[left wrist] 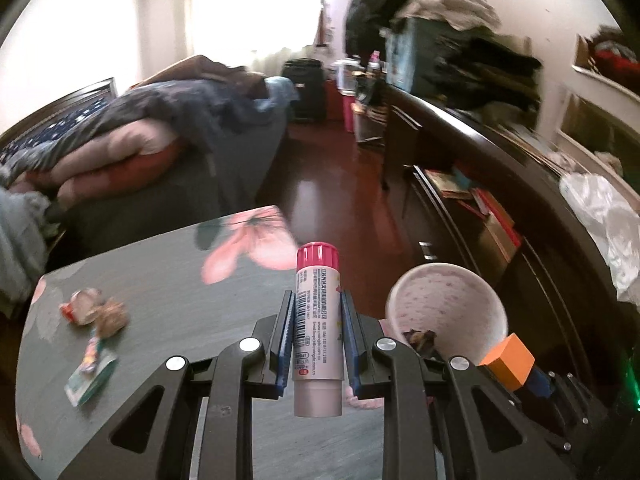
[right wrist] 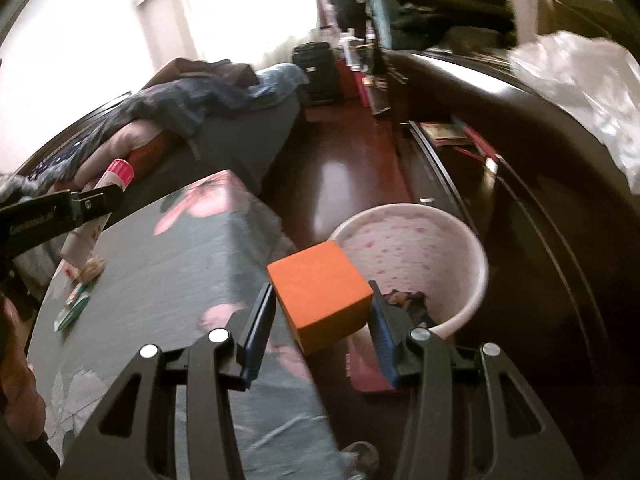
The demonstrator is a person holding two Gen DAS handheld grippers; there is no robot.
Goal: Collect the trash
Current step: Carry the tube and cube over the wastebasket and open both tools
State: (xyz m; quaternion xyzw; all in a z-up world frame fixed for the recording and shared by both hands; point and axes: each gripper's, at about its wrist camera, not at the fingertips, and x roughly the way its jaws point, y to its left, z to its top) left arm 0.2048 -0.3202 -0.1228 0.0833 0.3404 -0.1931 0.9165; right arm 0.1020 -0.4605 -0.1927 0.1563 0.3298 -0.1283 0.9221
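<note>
Between the right gripper (right wrist: 322,330) blue pads sits the orange foam cube (right wrist: 320,294), clamped short of the pink plastic bin (right wrist: 476,256); released early it hits floor, while the left gripper (left wrist: 317,344) pinches a pink-capped glue stick (left wrist: 317,320)

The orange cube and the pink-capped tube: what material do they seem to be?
The orange cube: probably foam or painted wood, matte, no gloss. The pink-capped tube: likely plastic, smooth, with a printed label and barcode.
</note>
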